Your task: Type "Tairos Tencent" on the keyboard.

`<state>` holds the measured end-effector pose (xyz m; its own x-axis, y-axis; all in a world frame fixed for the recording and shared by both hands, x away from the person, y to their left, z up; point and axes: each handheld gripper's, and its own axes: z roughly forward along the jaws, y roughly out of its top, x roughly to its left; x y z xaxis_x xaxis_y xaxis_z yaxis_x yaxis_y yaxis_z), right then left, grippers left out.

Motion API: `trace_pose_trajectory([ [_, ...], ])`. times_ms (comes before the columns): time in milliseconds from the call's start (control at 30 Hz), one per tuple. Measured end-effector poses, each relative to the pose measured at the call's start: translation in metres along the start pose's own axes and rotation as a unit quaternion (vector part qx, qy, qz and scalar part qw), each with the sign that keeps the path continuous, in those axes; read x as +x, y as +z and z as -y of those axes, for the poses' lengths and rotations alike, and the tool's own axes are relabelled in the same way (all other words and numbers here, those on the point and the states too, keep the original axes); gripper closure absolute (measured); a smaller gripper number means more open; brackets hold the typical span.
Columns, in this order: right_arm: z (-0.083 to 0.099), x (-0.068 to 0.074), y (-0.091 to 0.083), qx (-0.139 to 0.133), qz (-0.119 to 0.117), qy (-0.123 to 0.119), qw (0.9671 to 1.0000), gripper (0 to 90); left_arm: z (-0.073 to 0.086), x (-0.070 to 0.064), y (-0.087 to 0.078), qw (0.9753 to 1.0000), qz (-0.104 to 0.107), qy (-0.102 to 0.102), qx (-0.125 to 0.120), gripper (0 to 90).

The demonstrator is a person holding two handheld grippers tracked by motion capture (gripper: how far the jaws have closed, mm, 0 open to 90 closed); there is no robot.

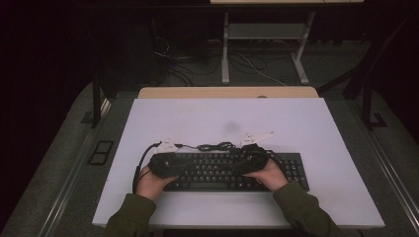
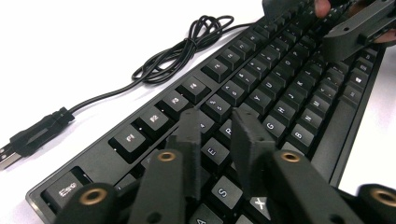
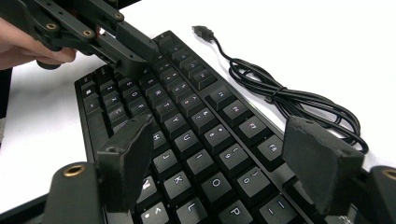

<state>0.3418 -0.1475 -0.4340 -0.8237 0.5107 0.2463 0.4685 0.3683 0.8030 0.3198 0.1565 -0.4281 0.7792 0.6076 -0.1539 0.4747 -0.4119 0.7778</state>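
Two grippers hover over my black full-size plastic keyboard near the white tabletop's front edge: left gripper nearly clenched, holding nothing, poised to press a key, right gripper spread wide over the keys.

Matt black plastic keyboard, smooth white table.
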Motion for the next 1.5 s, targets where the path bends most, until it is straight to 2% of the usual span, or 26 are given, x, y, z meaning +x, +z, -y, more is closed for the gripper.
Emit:
trace_pose_trajectory([
  [333, 0.000, 0.002, -0.001, 0.003, -0.010, 0.004, 0.9999, 29.0, 0.001, -0.002, -0.003, 0.9999, -0.010, -0.011, -0.006, 49.7],
  [533, 0.000, 0.005, 0.000, 0.008, -0.021, 0.006, 0.9997, 36.4, 0.002, -0.004, -0.003, 0.9998, -0.014, -0.011, -0.009, 40.9],
  [767, 0.000, 0.012, 0.003, 0.014, -0.034, -0.002, 0.9993, 50.5, 0.003, -0.004, -0.003, 0.9998, -0.013, -0.011, -0.013, 33.4],
  [1200, 0.002, 0.022, 0.009, 0.031, -0.062, -0.019, 0.9974, 79.6, 0.005, -0.004, -0.001, 0.9996, -0.013, -0.015, -0.019, 28.3],
  [1367, 0.002, 0.024, 0.011, 0.038, -0.071, -0.024, 0.9965, 88.4, 0.005, -0.004, -0.001, 0.9996, -0.013, -0.014, -0.020, 27.3],
  [1500, 0.003, 0.027, 0.013, 0.045, -0.075, -0.028, 0.9957, 89.3, 0.005, -0.004, -0.001, 0.9996, -0.014, -0.014, -0.019, 26.9],
])
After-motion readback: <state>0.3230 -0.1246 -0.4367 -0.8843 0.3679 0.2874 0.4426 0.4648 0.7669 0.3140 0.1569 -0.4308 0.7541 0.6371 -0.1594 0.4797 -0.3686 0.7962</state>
